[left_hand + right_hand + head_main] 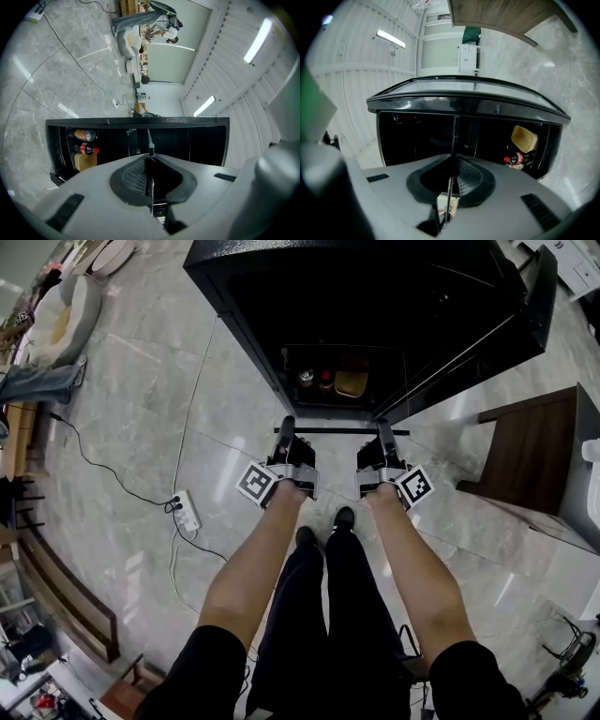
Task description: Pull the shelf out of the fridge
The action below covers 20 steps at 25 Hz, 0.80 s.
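Note:
The black fridge (pixel 234 296) stands open ahead of me, dark inside. Its shelf is a thin clear pane with a dark front strip (pixel 347 431), held level in front of the opening. My left gripper (pixel 286 427) is shut on the strip's left end and my right gripper (pixel 385 430) on its right end. In the left gripper view the pane runs edge-on between the pads of the left gripper (pixel 150 161) toward the fridge (pixel 206 140). The right gripper (pixel 452 161) shows the same thin edge pinched between its pads.
Low in the fridge sit red-capped bottles (pixel 314 381) and a tan container (pixel 351 381). A brown wooden cabinet (pixel 530 456) stands to the right. On the floor at left lies a white power strip (pixel 187 510) with its cable. My shoes (pixel 323 526) are below the grippers.

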Tool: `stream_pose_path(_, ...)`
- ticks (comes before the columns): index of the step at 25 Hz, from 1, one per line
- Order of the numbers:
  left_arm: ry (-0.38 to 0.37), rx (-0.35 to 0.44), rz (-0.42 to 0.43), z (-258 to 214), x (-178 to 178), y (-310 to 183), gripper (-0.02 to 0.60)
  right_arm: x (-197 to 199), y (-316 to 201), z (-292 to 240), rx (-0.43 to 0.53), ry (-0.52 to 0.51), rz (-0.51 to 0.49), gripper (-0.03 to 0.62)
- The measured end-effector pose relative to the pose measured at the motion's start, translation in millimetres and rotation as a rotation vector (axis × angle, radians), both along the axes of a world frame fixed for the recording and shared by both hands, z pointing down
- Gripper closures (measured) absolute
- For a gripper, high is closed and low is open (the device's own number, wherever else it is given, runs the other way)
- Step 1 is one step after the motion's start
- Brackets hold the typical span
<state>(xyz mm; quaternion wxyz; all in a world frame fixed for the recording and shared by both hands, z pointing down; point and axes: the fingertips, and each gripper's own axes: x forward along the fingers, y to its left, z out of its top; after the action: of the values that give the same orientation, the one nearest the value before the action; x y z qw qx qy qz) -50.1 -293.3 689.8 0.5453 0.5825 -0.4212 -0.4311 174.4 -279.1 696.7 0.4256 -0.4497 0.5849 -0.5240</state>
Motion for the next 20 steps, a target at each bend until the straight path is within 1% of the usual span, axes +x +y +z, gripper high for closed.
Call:
stream_pose_path(5,0.007,0.009,0.004,-1.5,-0.6,6.0,0.554,-0.7,7.1,1.2,-0.001,0.005,0.003,0.559)
stream_pose_path(11,-0.004,0.020,0.014,-2.4,-2.4,13.3,0.552,-3.4,19.3,2.6,0.009,0.011,0.016,0.559)
stream_pose_path(20,0.022,0.040,0.022,-8.5,-5.1,31.9,0.552,-6.2,36.5,-8.3,0.047,0.035,0.014,0.559)
